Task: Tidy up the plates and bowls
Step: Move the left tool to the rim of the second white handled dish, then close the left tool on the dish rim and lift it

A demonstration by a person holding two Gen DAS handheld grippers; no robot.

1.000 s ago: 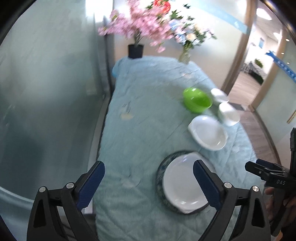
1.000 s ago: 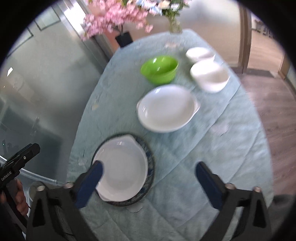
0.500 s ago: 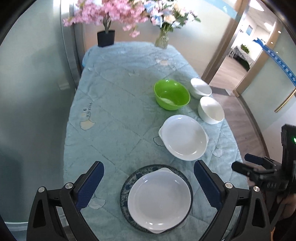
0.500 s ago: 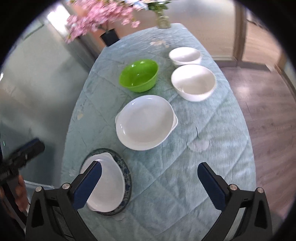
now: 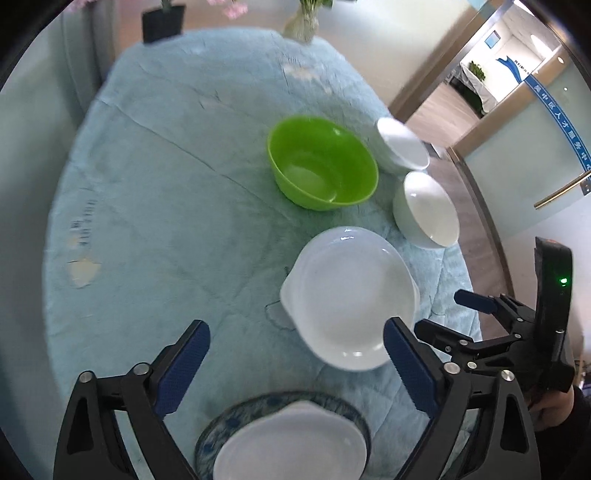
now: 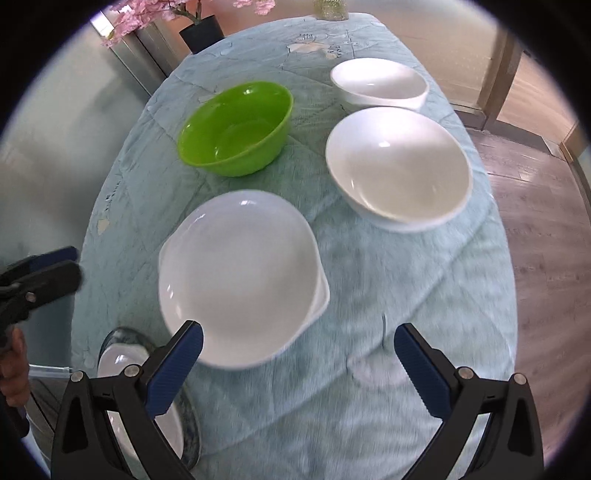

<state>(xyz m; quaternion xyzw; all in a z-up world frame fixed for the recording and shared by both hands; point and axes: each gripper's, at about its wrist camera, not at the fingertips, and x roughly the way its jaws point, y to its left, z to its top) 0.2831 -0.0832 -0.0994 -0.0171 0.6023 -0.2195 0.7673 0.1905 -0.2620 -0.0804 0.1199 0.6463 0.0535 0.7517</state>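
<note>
A teal quilted cloth (image 6: 369,295) covers the table, and a black flower pot (image 5: 162,22) and a glass vase (image 5: 301,26) sit at the top edge of the left wrist frame. The green bowl (image 6: 236,129) stands upper centre in the right wrist view, with two white bowls to its right: the nearer (image 6: 399,166) and the farther (image 6: 378,83). A white handled plate (image 6: 240,277) lies mid-frame, just ahead of the right gripper (image 6: 299,365), whose fingers are spread wide with nothing between them. The left gripper (image 5: 295,365) is equally wide and empty, above a second white plate (image 5: 291,443) resting on a blue-rimmed plate (image 5: 218,432). Compared with half a second ago, both cameras sit closer to the dishes, and that stack has slid to the bottom edge, where it is cut off. Motion blur softens the cloth.
</note>
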